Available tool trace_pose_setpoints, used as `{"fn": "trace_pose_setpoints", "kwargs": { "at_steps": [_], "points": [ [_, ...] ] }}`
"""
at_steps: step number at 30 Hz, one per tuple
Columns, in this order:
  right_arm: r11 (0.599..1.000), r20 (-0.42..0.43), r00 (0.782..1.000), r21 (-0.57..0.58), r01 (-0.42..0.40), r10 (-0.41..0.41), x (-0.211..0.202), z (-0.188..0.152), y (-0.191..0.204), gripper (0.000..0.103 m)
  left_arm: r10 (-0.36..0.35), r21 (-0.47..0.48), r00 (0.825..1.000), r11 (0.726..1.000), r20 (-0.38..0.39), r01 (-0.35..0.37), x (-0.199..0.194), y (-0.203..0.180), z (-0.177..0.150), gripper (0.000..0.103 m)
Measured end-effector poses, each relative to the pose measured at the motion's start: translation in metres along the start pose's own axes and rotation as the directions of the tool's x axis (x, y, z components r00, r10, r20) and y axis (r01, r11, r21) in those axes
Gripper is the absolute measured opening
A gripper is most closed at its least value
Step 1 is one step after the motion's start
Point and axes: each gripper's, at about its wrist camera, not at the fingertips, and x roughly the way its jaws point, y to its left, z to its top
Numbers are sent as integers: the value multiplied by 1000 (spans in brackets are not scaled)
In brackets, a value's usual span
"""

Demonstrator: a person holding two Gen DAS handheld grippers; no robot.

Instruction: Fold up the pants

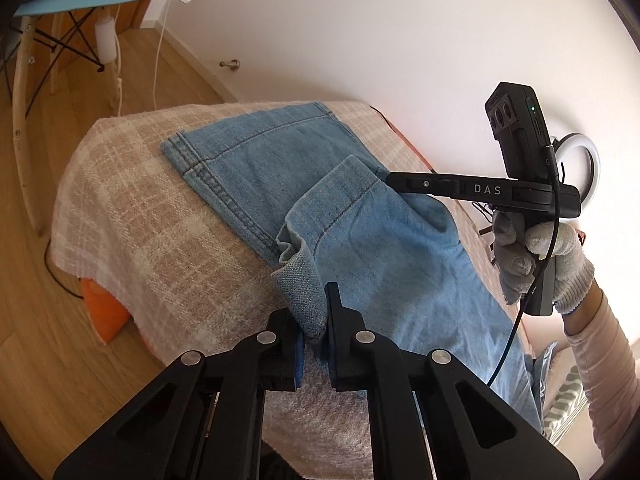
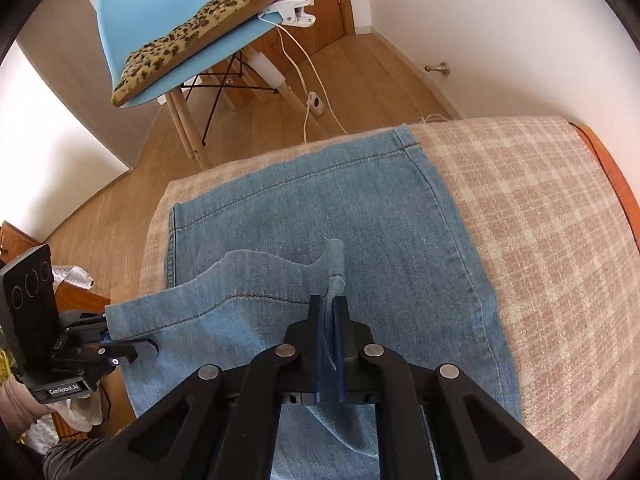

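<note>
pants (image 1: 256, 160) – light blue denim, spread over a beige checked blanket (image 1: 132, 216) on a raised padded surface w/ orange edge; can't tell if bed or sofa. one part lies flat toward the far end, hem stitching visible; a 2nd layer is lifted over it, edge raised.

left claw (image 1: 316, 320) – clamped on a corner of the lifted denim edge, fabric bunched between the pads, grey underside of the cloth showing. in right wrist view the left claw (image 2: 132, 350) sits at the pants' left edge, biting that same edge.

right claw (image 2: 328, 316) – pads together on a thin vertical ridge of denim, pinched up from mid pants. seen from left wrist view, right claw (image 1: 394, 180) tip meets the raised fold; gloved hand (image 1: 540, 264) holds its handle.

bkgd: blue chair (image 2: 132, 8) w/ leopard cushion (image 2: 200, 32), white clip lamp (image 2: 292, 10), wood floor (image 2: 120, 200).
</note>
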Motion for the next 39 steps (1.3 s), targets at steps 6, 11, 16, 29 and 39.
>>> {"fn": "trace_pose_setpoints", "kwargs": {
  "at_steps": [6, 11, 16, 29, 39],
  "points": [
    [996, 203, 976, 7, 84, -84, -58, 34, 3, 0, -26, 34, 999, 999, 32, 24, -10, -3, 23, 6],
    [993, 256, 960, 16, 118, -118, -65, 73, 0, 0, -22, 24, 995, 1000, 98, 20, -23, 5, 56, 6],
    [989, 237, 960, 31, 145, -149, -31, 97, -9, 0, 23, 28, 996, 999, 91, -26, -12, 16, 78, 6],
    [982, 181, 967, 94, 163, -177, 39, 105, -48, 0, 102, 39, 995, 994, 11, -102, 32, 38, 82, 6],
    [990, 98, 988, 92, 107, -116, 56, 95, -49, 34, 142, 88, 990, 986, 2, -142, 35, 35, 82, 8]
  ]
}}
